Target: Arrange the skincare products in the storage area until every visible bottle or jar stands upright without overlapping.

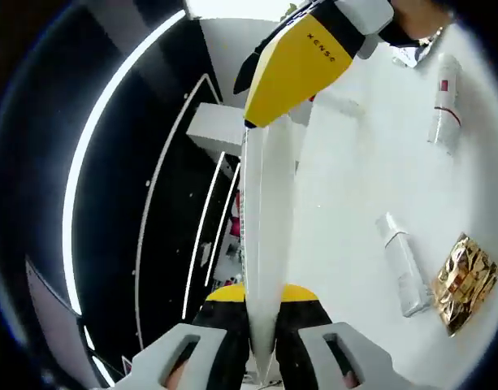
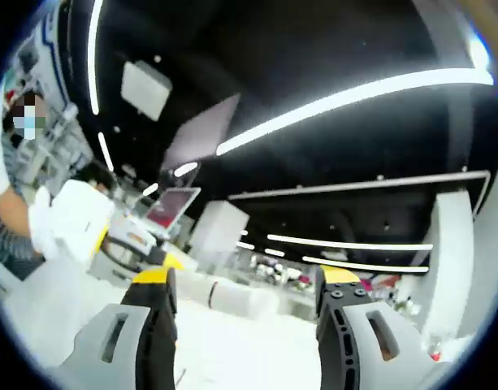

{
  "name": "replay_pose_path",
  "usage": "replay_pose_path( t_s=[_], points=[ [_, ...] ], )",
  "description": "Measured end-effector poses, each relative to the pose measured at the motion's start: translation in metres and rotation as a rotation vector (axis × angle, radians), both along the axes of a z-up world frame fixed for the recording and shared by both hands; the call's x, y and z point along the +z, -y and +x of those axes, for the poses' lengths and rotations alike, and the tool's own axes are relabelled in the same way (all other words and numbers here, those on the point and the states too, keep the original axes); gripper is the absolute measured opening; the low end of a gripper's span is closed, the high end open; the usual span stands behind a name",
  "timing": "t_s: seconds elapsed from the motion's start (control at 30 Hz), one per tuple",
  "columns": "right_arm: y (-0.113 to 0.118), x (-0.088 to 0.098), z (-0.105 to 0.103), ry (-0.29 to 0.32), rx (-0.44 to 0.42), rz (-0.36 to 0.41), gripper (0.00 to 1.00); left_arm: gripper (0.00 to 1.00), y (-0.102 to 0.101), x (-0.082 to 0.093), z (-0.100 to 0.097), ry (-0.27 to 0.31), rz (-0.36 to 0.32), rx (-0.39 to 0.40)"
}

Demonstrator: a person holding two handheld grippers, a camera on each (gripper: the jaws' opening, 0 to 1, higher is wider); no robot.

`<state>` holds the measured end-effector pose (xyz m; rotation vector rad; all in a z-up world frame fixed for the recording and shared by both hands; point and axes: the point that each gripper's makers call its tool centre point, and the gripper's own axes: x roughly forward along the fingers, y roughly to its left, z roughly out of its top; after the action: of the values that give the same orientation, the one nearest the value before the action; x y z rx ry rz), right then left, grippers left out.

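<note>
1. In the left gripper view, the left hand-held gripper (image 1: 262, 357) has its jaws pressed against the base of a long white tube (image 1: 265, 244), pinching it at the bottom centre of the frame.
2. The tube's long axis runs straight up the frame, away from the jaws, to the yellow-tipped right hand-held gripper (image 1: 301, 61) at upper centre, which appears to meet the tube's far end; I cannot tell from here whether it grips.
3. In the right gripper view, the right hand-held gripper (image 2: 247, 296) shows its jaws spread wide with nothing between them.
4. On the white worktop (image 1: 354, 203), right of the tube, lie three things well apart: a clear bottle (image 1: 401, 264) on its side at lower right, a gold foil packet (image 1: 464, 280) just beside it, and a white bottle with a red label (image 1: 446, 101) lying at upper right.
5. Judgement: the tube, held off the worktop, likely needs standing upright next; both lying bottles remain to be righted.
</note>
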<state>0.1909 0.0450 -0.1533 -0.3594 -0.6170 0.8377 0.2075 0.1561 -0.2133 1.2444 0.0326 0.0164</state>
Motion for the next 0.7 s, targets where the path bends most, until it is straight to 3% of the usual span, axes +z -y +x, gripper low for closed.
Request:
replay_pose_path(
  t_s=[0.17,0.23,0.4,0.53,0.7],
  points=[
    [-0.009,-0.017,0.008,0.127,-0.172,-0.176,0.64,0.08,-0.007,0.001,0.003,0.002,0.106,0.03],
    [-0.011,-0.026,0.015,0.214,-0.273,-0.279,0.6,0.08,-0.01,-0.001,0.007,0.001,0.153,0.039],
    [-0.017,-0.044,0.019,0.393,-0.422,-0.485,0.54,0.08,-0.01,-0.002,0.01,0.009,0.273,0.039],
    [-0.03,-0.061,0.02,0.453,-0.437,-0.578,0.47,0.08,-0.007,-0.008,0.013,-0.009,0.293,0.037],
    [-0.029,-0.07,0.018,0.518,-0.509,-0.678,0.39,0.08,0.0,-0.011,0.013,-0.017,0.321,0.02]
  ],
)
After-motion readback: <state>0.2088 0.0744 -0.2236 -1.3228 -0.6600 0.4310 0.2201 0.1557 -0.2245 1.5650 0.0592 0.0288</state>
